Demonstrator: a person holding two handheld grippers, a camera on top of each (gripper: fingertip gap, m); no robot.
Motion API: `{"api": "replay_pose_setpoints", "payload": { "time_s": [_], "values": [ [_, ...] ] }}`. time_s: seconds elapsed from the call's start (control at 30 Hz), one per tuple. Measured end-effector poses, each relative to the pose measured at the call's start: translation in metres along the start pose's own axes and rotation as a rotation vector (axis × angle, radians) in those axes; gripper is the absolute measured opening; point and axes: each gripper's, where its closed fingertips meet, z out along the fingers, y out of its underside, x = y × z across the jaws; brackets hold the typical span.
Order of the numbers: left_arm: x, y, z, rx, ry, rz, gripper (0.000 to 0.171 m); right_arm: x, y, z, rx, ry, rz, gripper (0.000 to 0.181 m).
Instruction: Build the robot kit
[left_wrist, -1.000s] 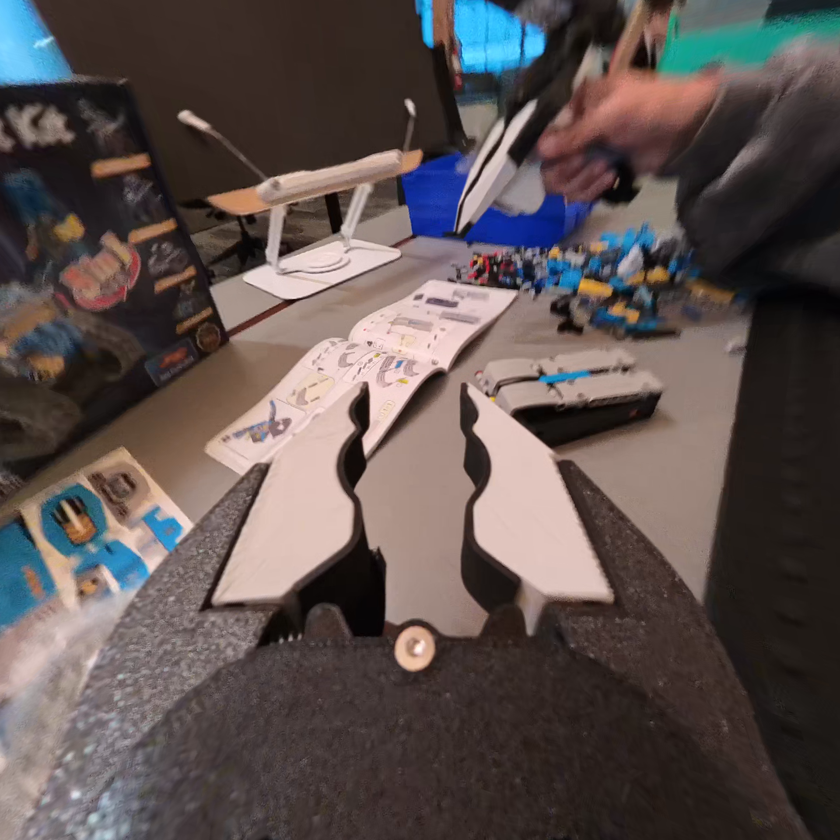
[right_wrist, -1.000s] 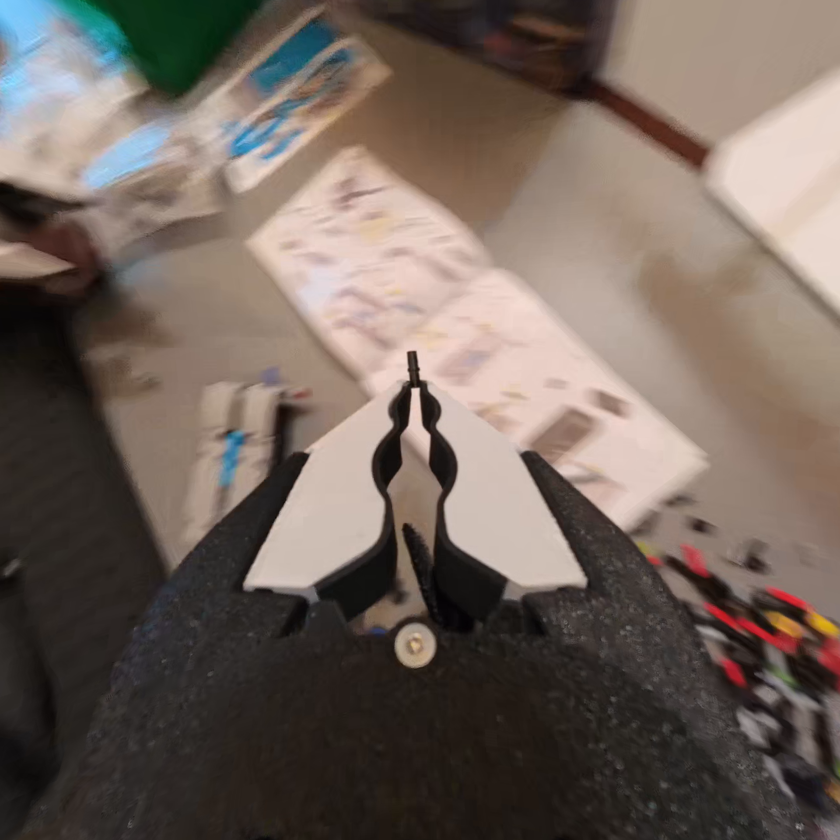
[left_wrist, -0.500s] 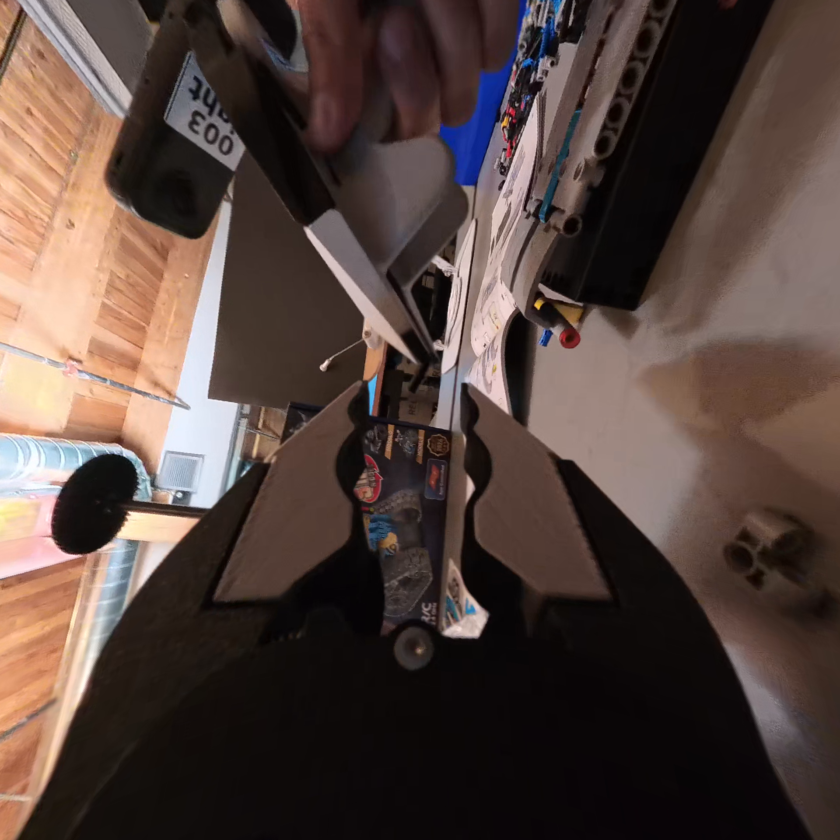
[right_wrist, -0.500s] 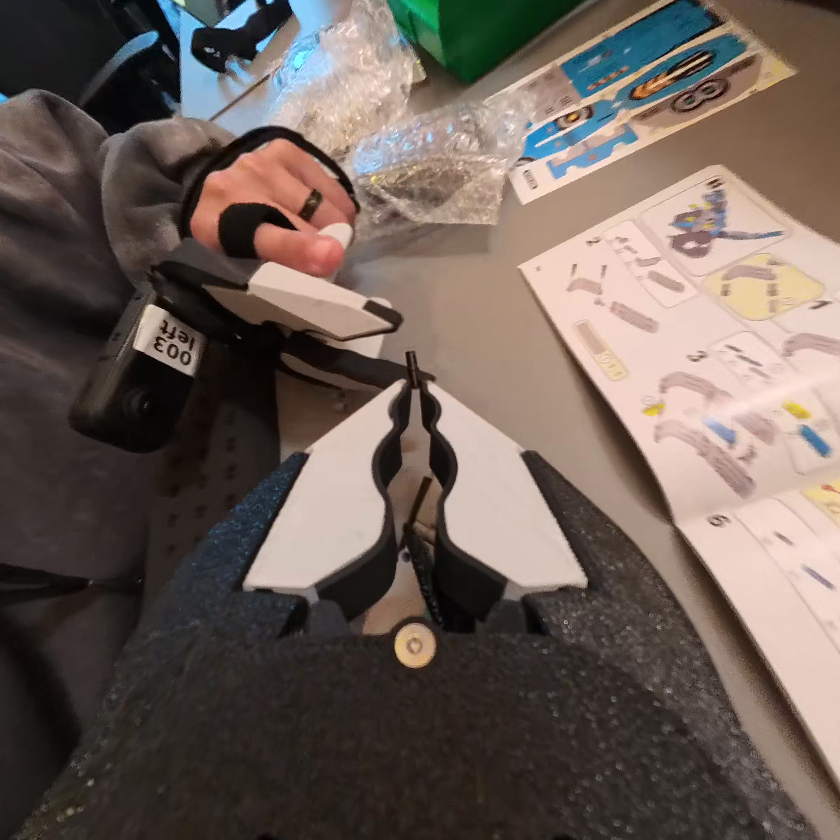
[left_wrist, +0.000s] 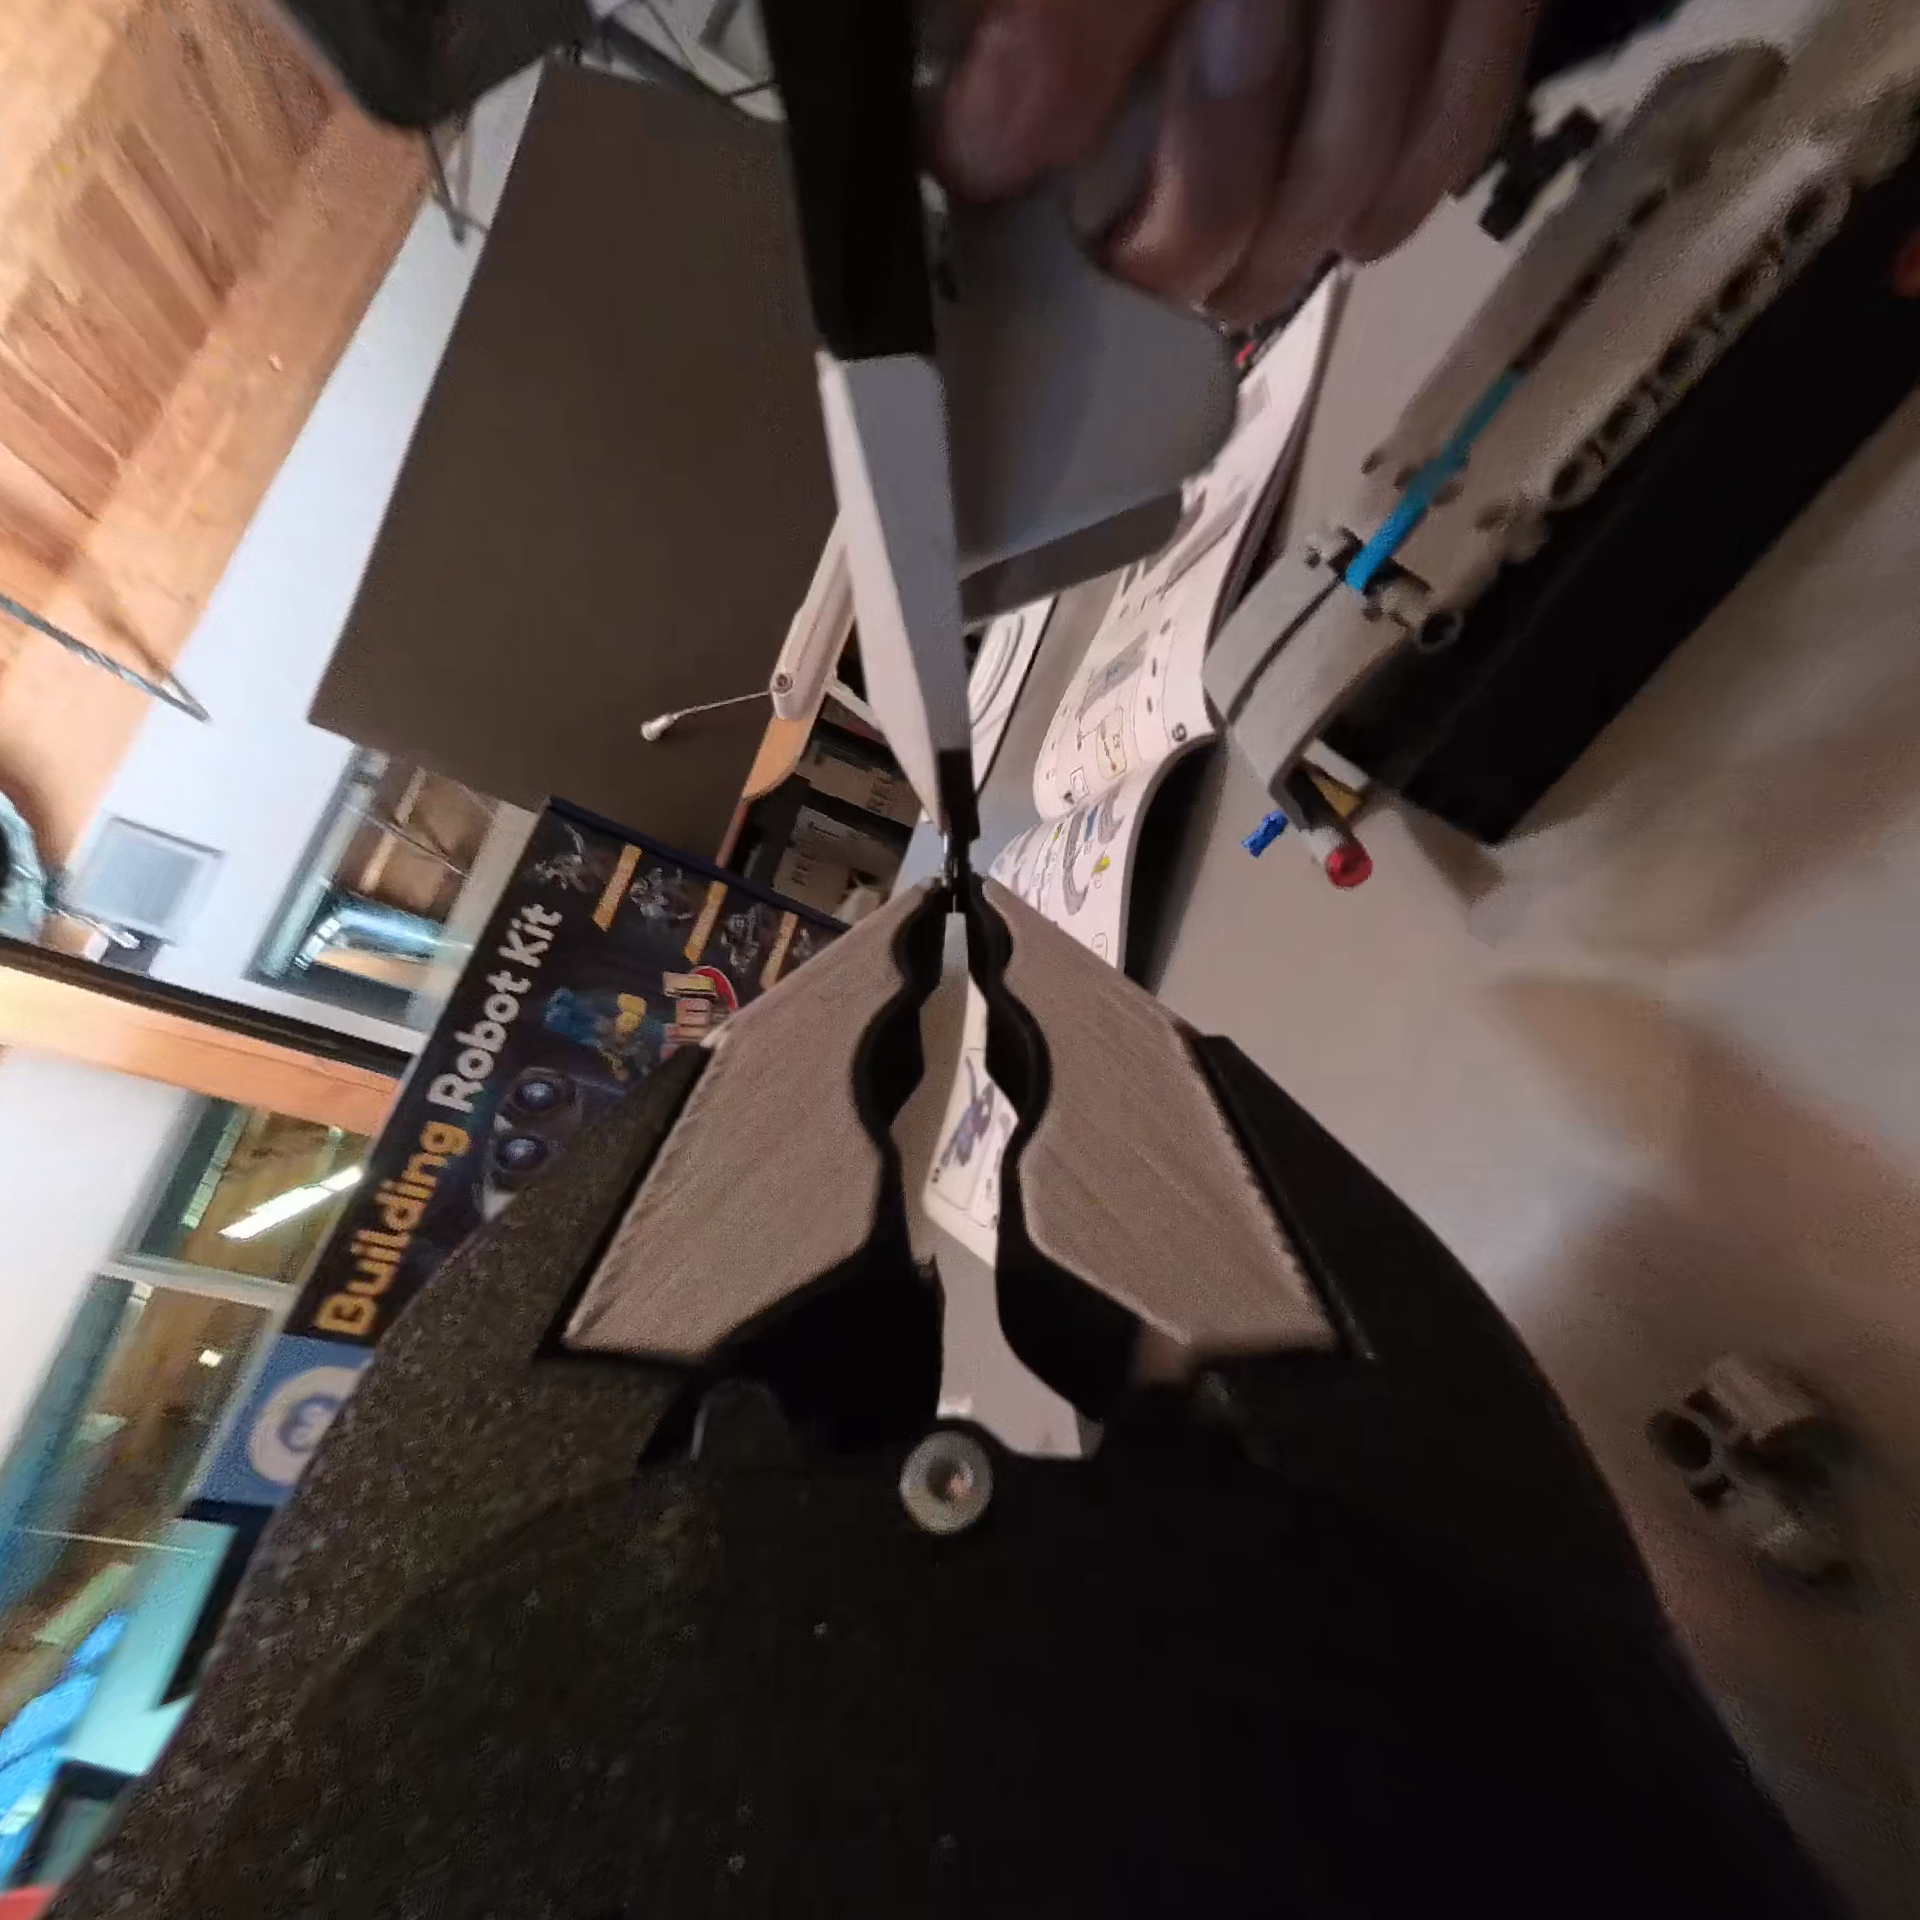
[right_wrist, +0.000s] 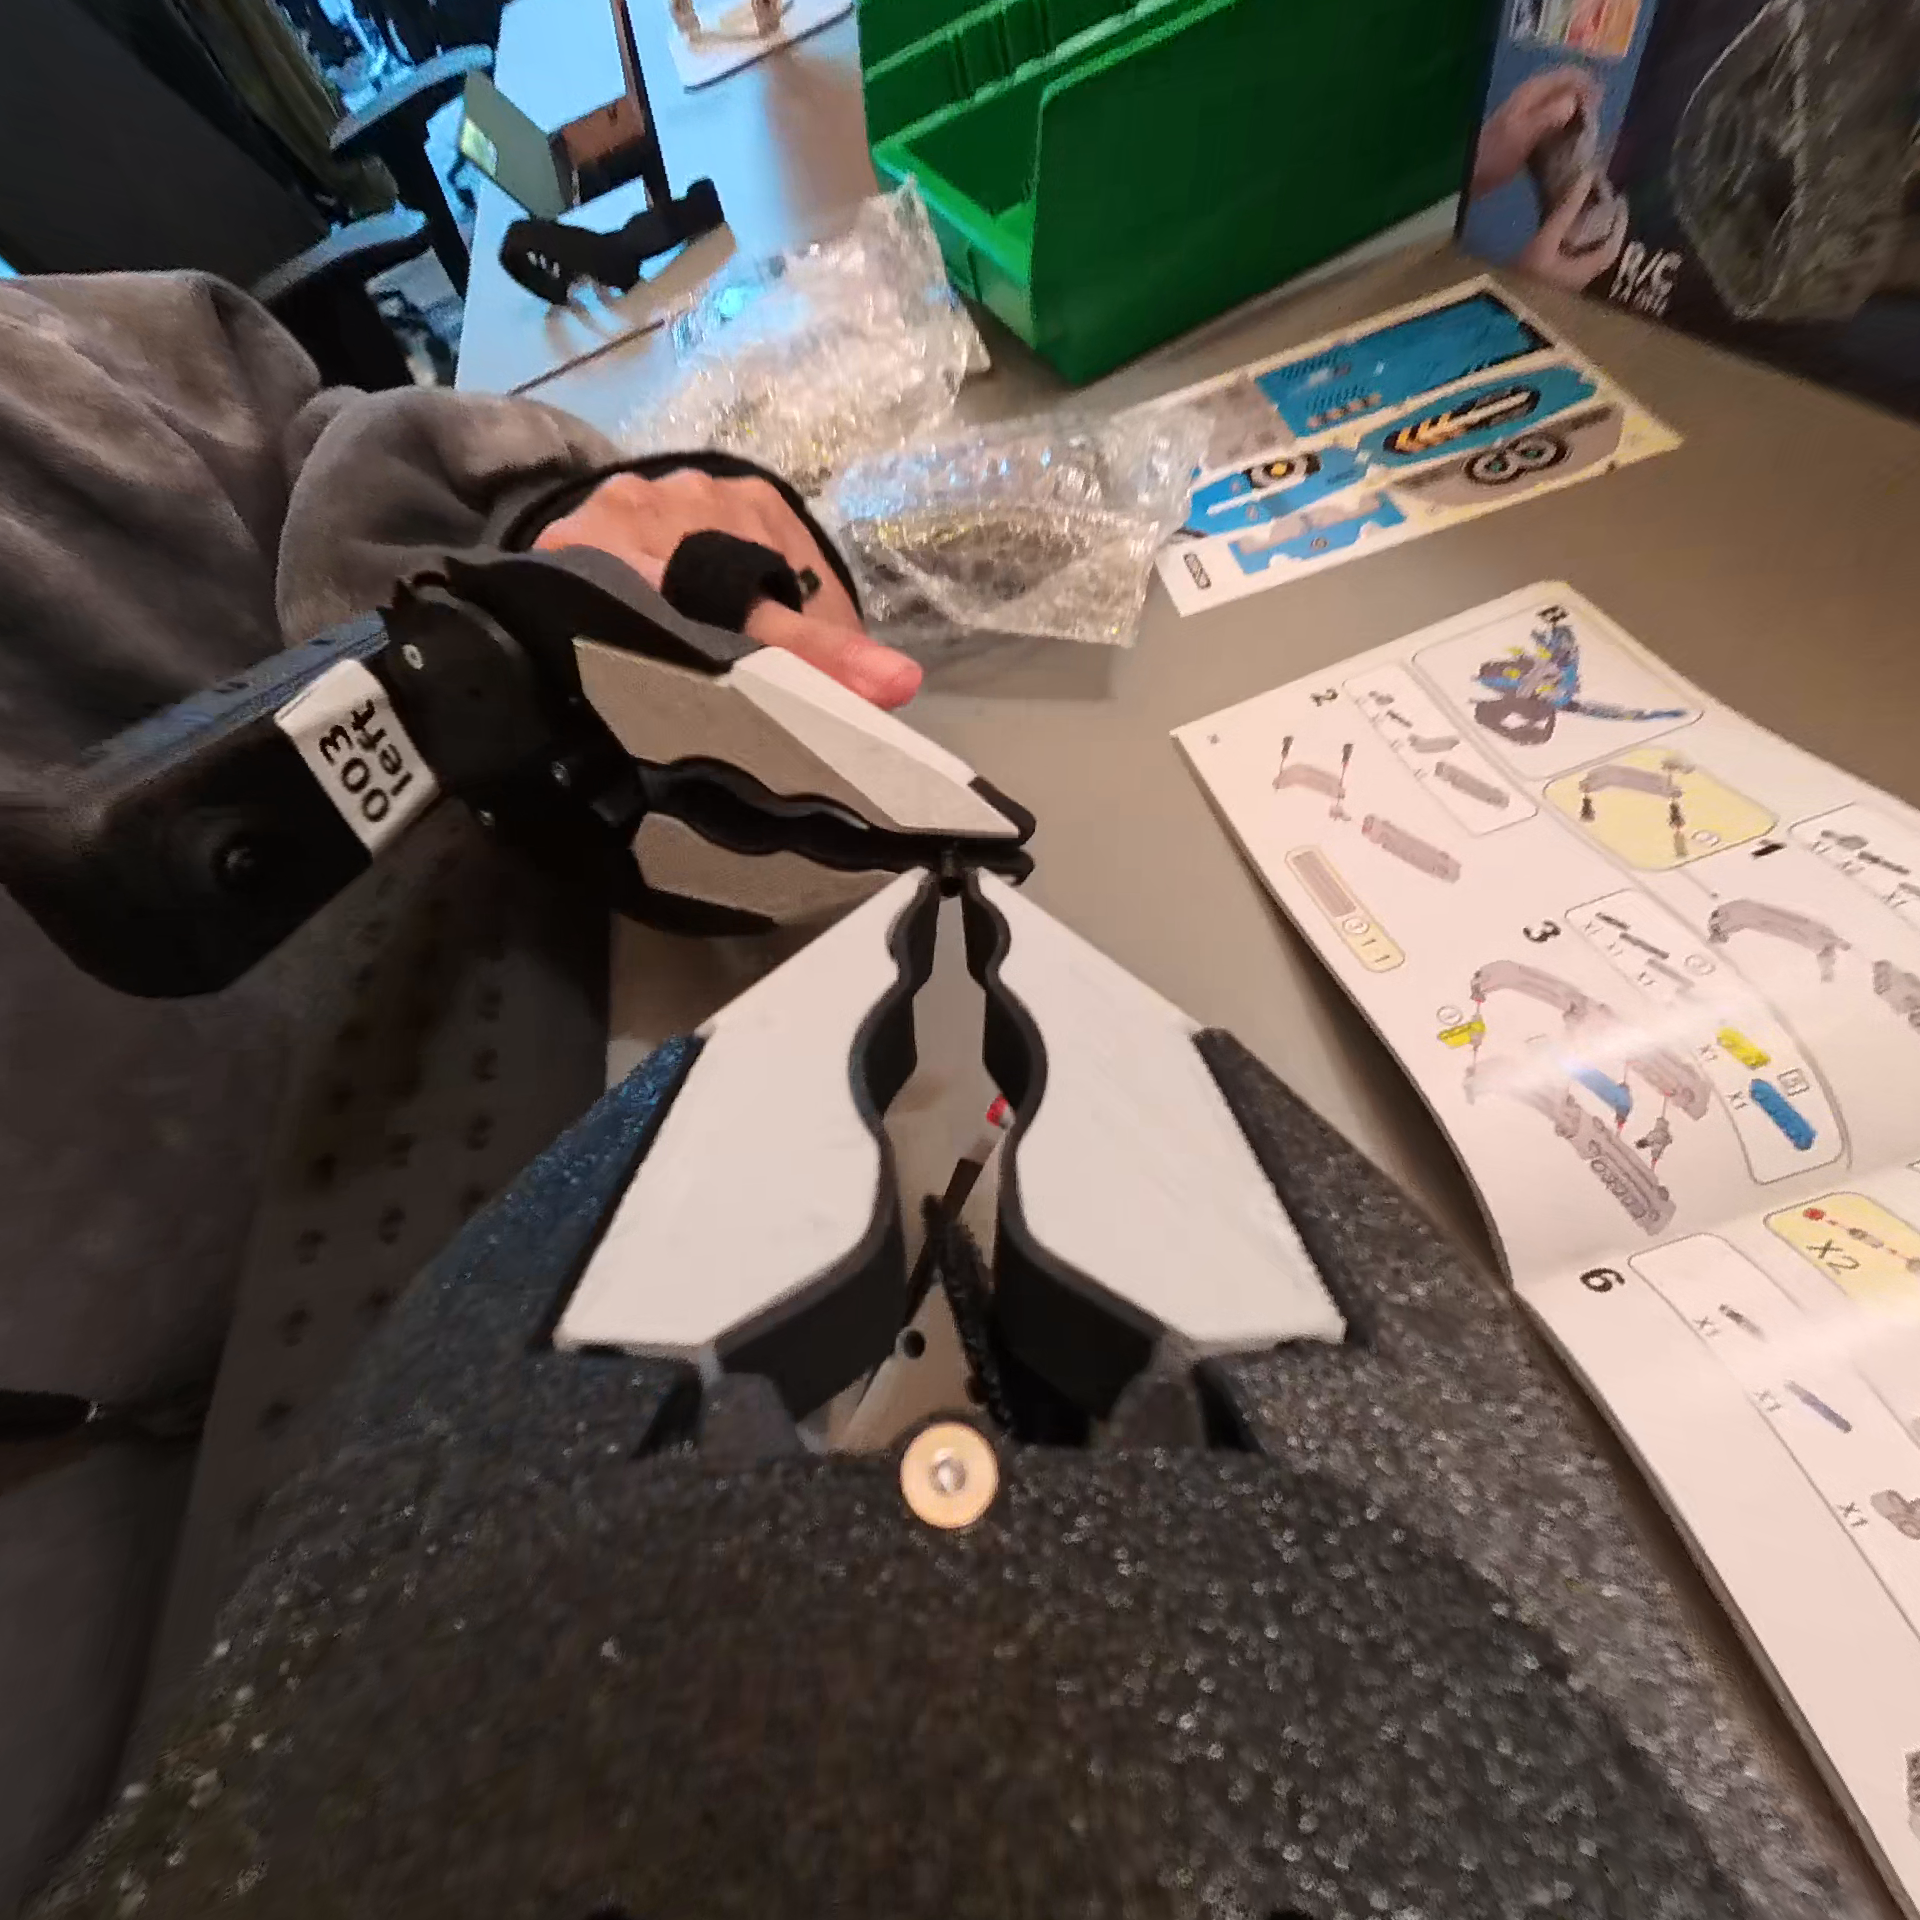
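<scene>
Right gripper (right_wrist: 948, 883): jaws closed to a narrow slit at the tips, clamped on a small black pin (right_wrist: 949, 858) that projects just past them. Left gripper (right_wrist: 997, 847): comes in from the left with its fingers stacked one over the other, jaws likewise drawn together, tips meeting the same pin from the side; both grippers touch at that point, above the table. In the left wrist view the left gripper (left_wrist: 951, 902) is rolled on its side, so the table (left_wrist: 1621, 1039) runs up the right of the frame, and the right gripper (left_wrist: 940, 769) descends tip to tip onto it, with blurred fingers (left_wrist: 1195, 135) of the holding hand behind. The left hand (right_wrist: 717, 530), in a grey sleeve with a black strap over one finger, sits low over the table edge. An open instruction booklet (right_wrist: 1621, 997) lies to the right of the tips, near but apart; bare table (right_wrist: 1122, 831) shows between. Crumpled clear bags (right_wrist: 987, 520) and a sticker sheet (right_wrist: 1434, 457) lie beyond, then a green bin (right_wrist: 1143, 187) and a printed kit box (right_wrist: 1714, 145) at the far edge. A grey and black brick assembly (left_wrist: 1558, 520) lies on the table near the tips, and a small grey connector (left_wrist: 1745, 1455) lies loose nearer the camera
</scene>
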Motion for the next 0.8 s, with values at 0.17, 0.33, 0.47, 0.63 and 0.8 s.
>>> {"api": "replay_pose_setpoints", "payload": {
  "time_s": [0.17, 0.33, 0.47, 0.63, 0.8],
  "values": [
    [-0.007, -0.005, -0.002, 0.012, 0.013, -0.128, 0.002, -0.004, -0.007, 0.001, 0.054, 0.022, -0.036, 0.004],
    [-0.010, -0.007, -0.004, 0.021, 0.018, -0.168, 0.002, -0.007, -0.011, 0.000, 0.081, 0.052, -0.088, 0.004],
    [-0.010, -0.006, -0.004, 0.019, 0.019, -0.193, 0.002, -0.007, -0.011, 0.001, 0.103, 0.019, -0.032, 0.004],
    [-0.013, -0.008, -0.005, 0.019, -0.021, -0.150, 0.002, -0.010, -0.016, 0.000, 0.146, -0.039, 0.072, 0.006],
    [-0.008, -0.009, -0.005, 0.009, -0.019, -0.130, 0.002, -0.010, -0.011, -0.001, 0.112, -0.066, 0.114, 0.003]
  ]
}}
